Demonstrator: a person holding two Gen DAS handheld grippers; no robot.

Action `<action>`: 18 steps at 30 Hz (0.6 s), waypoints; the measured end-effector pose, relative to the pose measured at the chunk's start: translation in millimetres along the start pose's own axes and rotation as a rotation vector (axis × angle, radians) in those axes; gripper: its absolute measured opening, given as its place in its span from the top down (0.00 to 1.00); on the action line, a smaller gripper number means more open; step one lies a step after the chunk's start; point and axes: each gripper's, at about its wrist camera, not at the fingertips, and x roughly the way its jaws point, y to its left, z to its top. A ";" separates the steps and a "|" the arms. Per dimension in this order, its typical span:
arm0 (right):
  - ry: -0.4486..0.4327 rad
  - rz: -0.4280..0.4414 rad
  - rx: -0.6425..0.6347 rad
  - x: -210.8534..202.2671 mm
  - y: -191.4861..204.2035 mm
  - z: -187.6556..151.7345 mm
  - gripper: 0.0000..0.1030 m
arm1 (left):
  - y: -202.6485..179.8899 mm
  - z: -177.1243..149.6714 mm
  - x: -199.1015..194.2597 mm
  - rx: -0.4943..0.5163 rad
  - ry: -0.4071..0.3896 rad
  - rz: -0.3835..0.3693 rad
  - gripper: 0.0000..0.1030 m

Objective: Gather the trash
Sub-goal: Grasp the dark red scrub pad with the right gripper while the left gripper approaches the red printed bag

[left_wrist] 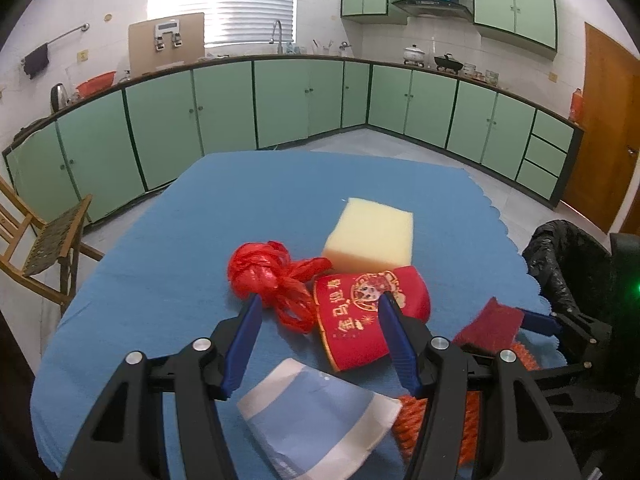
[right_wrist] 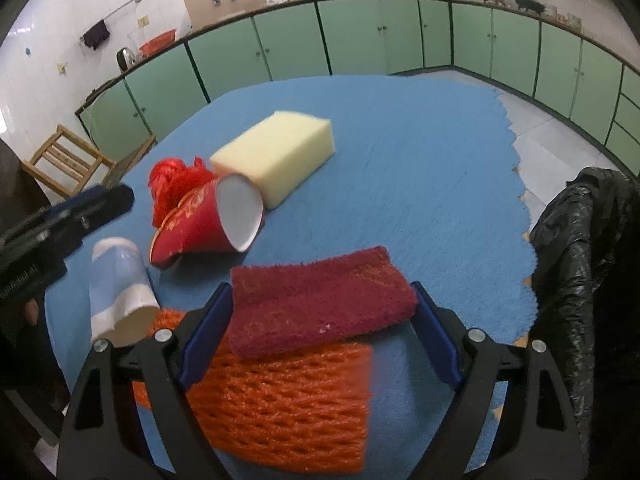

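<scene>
A round table covered with a blue cloth (right_wrist: 400, 152) stands in a kitchen lined with pale green cabinets (left_wrist: 224, 100); several pieces of trash lie on it. The right gripper (right_wrist: 324, 312) points down at the near edge of the table; its blue jaws sit on either side of a dark red scouring pad (right_wrist: 320, 300), both pads at the pad's ends, though whether they press on it cannot be told. The pad rests on an orange foam net (right_wrist: 288, 400). The left gripper (left_wrist: 320, 316) hovers with its jaws apart and nothing between them; just beyond its tips lie a crumpled red plastic bag (left_wrist: 272, 276) and a red paper cup (left_wrist: 360, 320) on its side, touching each other. A pale yellow sponge (left_wrist: 372, 236) lies behind the cup; a blue-and-white paper cup (left_wrist: 316, 416) lies on its side below the left gripper. A black bin bag (right_wrist: 588, 260) hangs open at the table's right edge.
</scene>
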 end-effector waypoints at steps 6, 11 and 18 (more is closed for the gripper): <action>-0.044 -0.022 0.018 -11.1 -5.7 8.4 0.19 | -11.3 1.2 2.8 0.007 0.004 -0.023 0.39; -0.071 -0.050 0.032 -19.6 -16.7 14.5 0.19 | -18.9 3.7 9.2 0.004 0.015 -0.034 0.35; -0.085 -0.080 0.032 -23.1 -25.5 16.2 0.19 | -31.1 7.5 20.1 0.002 0.025 -0.042 0.29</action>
